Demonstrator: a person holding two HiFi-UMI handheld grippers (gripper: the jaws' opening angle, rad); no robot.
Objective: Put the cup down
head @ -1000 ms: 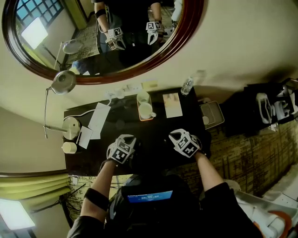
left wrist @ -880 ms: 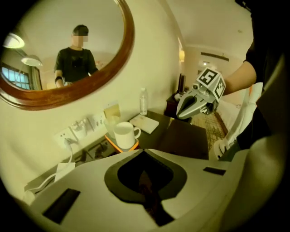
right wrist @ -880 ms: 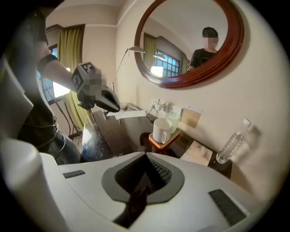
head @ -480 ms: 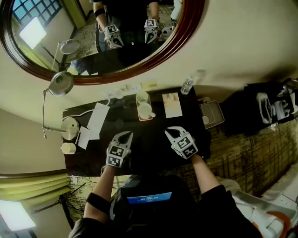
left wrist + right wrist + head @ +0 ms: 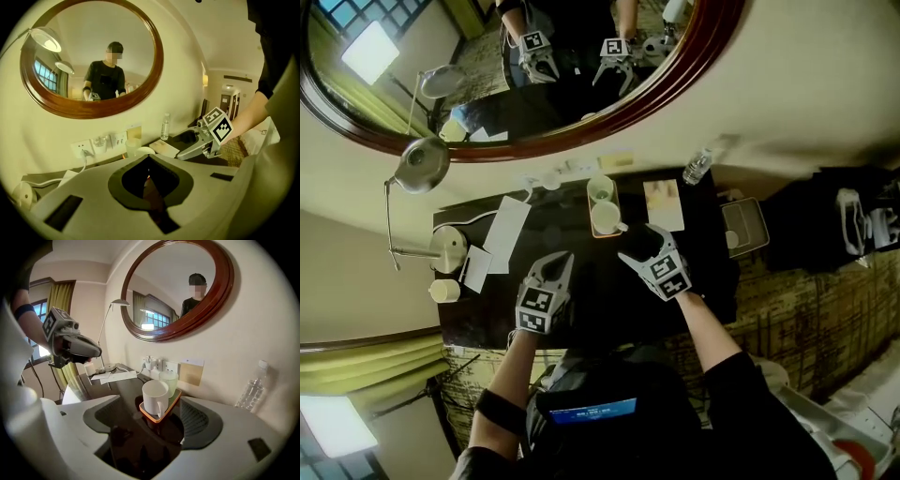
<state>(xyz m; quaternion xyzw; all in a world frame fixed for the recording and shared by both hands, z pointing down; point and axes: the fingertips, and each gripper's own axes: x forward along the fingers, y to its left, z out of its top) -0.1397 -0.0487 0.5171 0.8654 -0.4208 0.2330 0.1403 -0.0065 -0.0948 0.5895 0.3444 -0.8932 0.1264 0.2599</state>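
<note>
Open claw faces the cup
Left gripper (image 5: 562, 265) pinched shut, empty; right gripper's (image 5: 636, 243) jaws have just been opening, nothing between them. White cup (image 5: 155, 397) stands beyond on the orange tray (image 5: 160, 418) — a careless jaw could knock it over.

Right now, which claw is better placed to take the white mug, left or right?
Right. The right claw points at the mug just ahead; its jaws have just been opening, with nothing between them yet. The left claw is shut and farther from the mug.
</note>
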